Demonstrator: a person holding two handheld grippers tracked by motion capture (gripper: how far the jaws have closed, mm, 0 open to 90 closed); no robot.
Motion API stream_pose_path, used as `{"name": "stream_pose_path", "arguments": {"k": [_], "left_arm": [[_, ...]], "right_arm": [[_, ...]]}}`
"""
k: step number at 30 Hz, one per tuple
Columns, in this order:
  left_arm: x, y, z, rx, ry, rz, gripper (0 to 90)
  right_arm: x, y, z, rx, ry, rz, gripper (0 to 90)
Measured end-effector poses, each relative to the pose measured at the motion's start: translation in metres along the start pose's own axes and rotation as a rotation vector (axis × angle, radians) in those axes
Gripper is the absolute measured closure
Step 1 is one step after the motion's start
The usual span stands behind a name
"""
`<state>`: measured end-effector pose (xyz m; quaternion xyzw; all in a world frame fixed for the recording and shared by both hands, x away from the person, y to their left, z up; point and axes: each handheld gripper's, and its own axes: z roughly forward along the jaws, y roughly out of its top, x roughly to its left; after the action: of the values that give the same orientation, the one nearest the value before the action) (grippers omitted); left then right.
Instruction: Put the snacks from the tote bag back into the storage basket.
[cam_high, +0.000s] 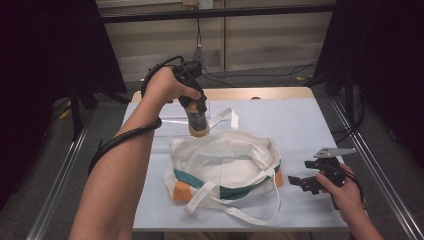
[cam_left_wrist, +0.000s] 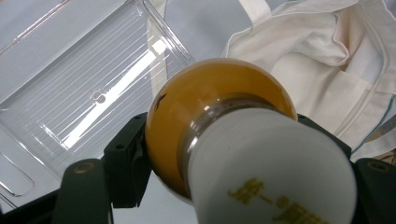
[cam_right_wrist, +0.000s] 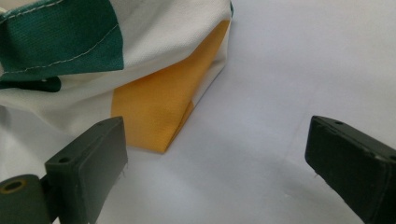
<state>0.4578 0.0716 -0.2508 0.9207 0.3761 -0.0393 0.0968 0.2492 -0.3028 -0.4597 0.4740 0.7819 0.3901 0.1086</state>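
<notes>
Bottle (cam_left_wrist: 219, 140) clamped in left hand-held gripper (cam_high: 196, 107) above bag (cam_high: 225, 165).

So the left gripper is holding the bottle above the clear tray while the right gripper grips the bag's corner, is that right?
Not quite: the right gripper grips nothing. In the right gripper view its jaws stand wide apart over the table, short of the bag. The left gripper does hold the bottle, with the clear tray below.

Right gripper (cam_right_wrist: 219, 163) fingers (cam_right_wrist: 88, 163) spread wide near bag's (cam_right_wrist: 140, 56) orange corner.
</notes>
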Motion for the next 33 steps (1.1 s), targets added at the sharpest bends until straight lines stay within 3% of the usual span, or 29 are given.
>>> {"name": "stream_pose_path", "arguments": {"k": [12, 33], "left_arm": [[0.002, 0.003, -0.001, -0.009, -0.003, -0.020, 29.8], [0.011, 0.009, 0.003, -0.002, 0.010, -0.015, 29.8]], "right_arm": [[-0.001, 0.000, 0.000, 0.000, 0.002, 0.008, 5.1], [-0.003, 0.000, 0.000, -0.003, 0.008, 0.008, 5.1]]}}
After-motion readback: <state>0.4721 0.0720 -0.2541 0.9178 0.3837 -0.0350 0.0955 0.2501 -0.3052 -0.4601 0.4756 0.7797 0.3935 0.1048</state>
